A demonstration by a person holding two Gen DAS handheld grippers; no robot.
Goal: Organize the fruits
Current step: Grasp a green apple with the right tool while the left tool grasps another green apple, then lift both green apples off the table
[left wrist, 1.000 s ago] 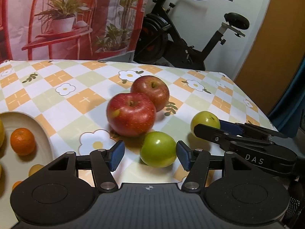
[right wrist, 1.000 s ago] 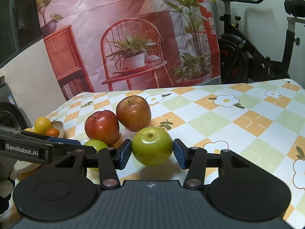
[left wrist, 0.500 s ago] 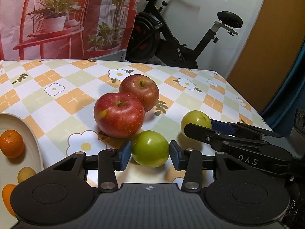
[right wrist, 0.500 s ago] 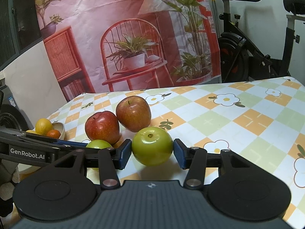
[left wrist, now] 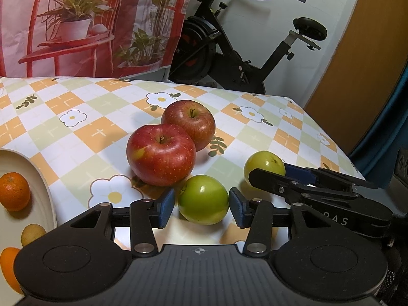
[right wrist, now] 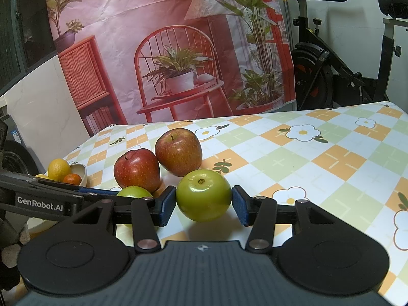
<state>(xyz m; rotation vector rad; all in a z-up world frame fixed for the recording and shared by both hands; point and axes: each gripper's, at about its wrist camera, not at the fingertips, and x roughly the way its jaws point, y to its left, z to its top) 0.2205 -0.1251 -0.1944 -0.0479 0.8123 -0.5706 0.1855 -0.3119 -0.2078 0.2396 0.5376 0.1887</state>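
Cream bowl (left wrist: pixel 48 193) at nine o'clock holding a mandarin (left wrist: pixel 14 191) and lemon (right wrist: pixel 59 169), left gripper (left wrist: pixel 201 204) jaws opening around green apple (left wrist: pixel 202 202), right gripper (right wrist: pixel 204 204) clamping second green apple (right wrist: pixel 203 195), two red apples (left wrist: pixel 161 154) at twelve o'clock on the tablecloth (left wrist: pixel 76 132).

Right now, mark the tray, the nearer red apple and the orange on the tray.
tray (left wrist: pixel 48 199), left wrist view, right rim.
nearer red apple (left wrist: pixel 160 154), left wrist view, front skin.
orange (left wrist: pixel 14 191), left wrist view, middle of peel.

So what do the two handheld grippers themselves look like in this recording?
Both are matte black plastic with ribbed bodies, round discs either side, silver pivot screws and blue-padded fingers. The left gripper reads "GenRobot.AI" in white on its side; the right gripper shows "DAS". No sleeves or cables are visible.
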